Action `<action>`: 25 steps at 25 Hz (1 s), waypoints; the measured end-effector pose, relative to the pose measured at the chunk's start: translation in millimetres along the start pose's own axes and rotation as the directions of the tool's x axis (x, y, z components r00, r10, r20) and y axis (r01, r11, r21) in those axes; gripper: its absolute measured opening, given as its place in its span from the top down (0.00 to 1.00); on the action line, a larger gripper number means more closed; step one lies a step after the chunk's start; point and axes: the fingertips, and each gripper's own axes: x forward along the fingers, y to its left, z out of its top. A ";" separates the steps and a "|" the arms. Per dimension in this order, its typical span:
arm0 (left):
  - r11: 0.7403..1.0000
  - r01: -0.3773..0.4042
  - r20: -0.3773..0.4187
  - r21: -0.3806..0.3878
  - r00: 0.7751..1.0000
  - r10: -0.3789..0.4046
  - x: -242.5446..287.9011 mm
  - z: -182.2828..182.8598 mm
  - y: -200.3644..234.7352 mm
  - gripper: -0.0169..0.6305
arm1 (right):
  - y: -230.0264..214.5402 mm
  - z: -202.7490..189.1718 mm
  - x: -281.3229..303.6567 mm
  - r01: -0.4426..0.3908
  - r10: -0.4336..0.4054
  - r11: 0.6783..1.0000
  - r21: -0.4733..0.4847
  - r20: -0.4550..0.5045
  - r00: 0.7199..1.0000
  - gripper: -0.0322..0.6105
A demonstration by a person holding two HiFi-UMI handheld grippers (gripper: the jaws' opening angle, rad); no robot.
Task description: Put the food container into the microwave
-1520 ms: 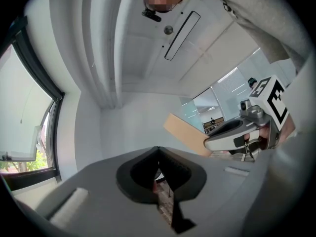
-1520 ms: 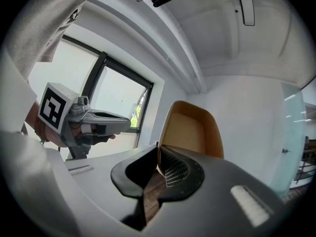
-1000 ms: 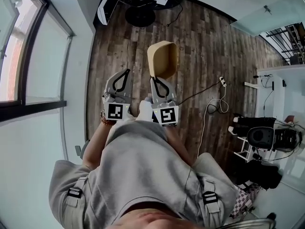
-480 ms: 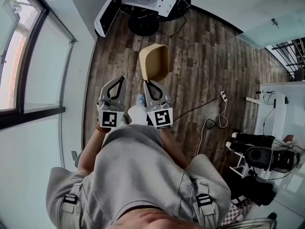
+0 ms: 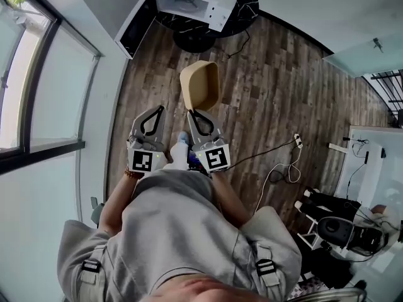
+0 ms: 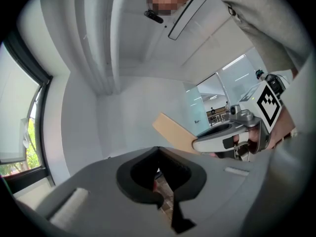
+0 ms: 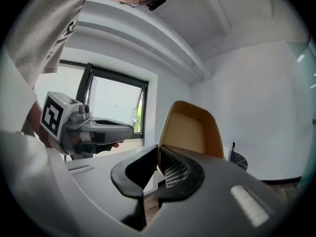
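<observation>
Above the wood floor (image 5: 271, 93), the right claw (image 5: 198, 112) grips the tan food container (image 5: 200, 83) by its rim, well apart from the open microwave (image 5: 195, 2). The left claw (image 5: 157, 109), alongside, is closed on nothing.

1. The microwave (image 5: 195, 2) stands on a round table (image 5: 247, 10) at the far end of the scene.
2. The microwave door (image 5: 134, 25) hangs out to the left of the microwave.
3. The food container (image 5: 200, 85) lies between the microwave and the right gripper (image 5: 200, 113), on the gripper's far side, with its rim in the jaws.
4. The left gripper (image 5: 157, 110) sits just beside the right gripper, on its left, apart from the container.
5. A window (image 5: 38, 87) runs along the left.
6. A power strip (image 5: 296, 141) lies on the floor (image 5: 277, 80), well to the right of both grippers.
</observation>
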 end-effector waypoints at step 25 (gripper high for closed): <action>0.987 0.161 0.191 0.019 0.968 -0.161 145.8 2.5 141.8 0.98 | -73.0 22.0 187.6 0.101 -0.105 0.994 -0.050 -0.086 0.991 0.90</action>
